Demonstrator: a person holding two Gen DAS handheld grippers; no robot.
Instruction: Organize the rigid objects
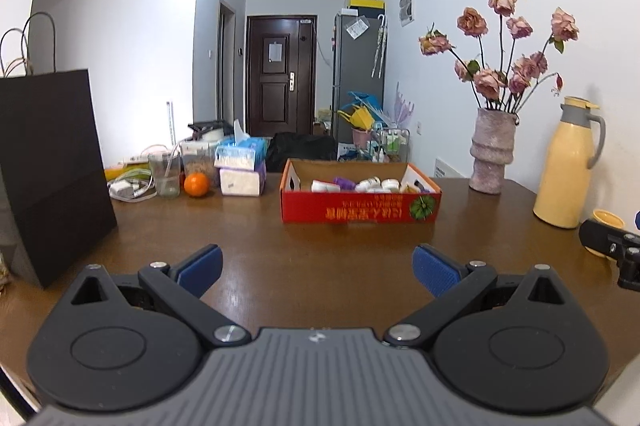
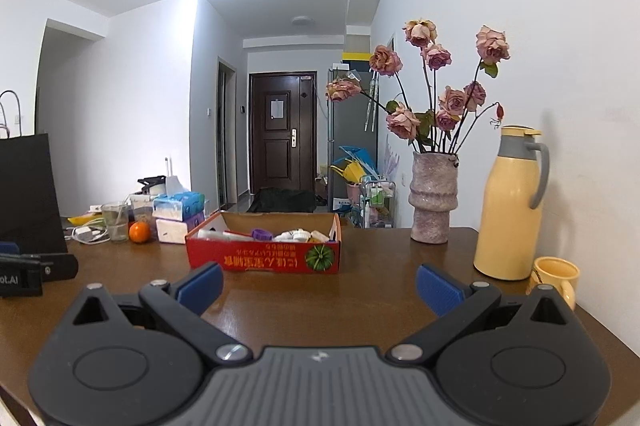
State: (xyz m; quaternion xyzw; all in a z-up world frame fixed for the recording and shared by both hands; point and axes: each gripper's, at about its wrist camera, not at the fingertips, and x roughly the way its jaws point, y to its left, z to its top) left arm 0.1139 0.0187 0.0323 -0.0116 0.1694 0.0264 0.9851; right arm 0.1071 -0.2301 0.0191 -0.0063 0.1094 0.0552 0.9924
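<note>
A red cardboard box (image 1: 360, 212) (image 2: 264, 256) sits on the brown table (image 1: 280, 258) (image 2: 360, 290), holding several small white jars and a purple item (image 1: 344, 182) (image 2: 262, 234). My left gripper (image 1: 318, 266) hovers low over the table in front of the box, open, nothing between its blue pads. My right gripper (image 2: 320, 284) is also open and empty, facing the box from the right. Part of the right gripper's black body shows at the far right edge of the left wrist view, and the left gripper's body at the far left edge of the right wrist view.
A black paper bag (image 1: 52, 170) stands at the left. An orange (image 1: 197, 184), a glass (image 1: 164, 174), tissue packs (image 1: 240, 166) and cables lie at the back left. A vase of dried roses (image 1: 492, 154) (image 2: 434, 198), a yellow thermos (image 1: 568, 162) (image 2: 510, 202) and a yellow mug (image 2: 556, 278) stand at the right.
</note>
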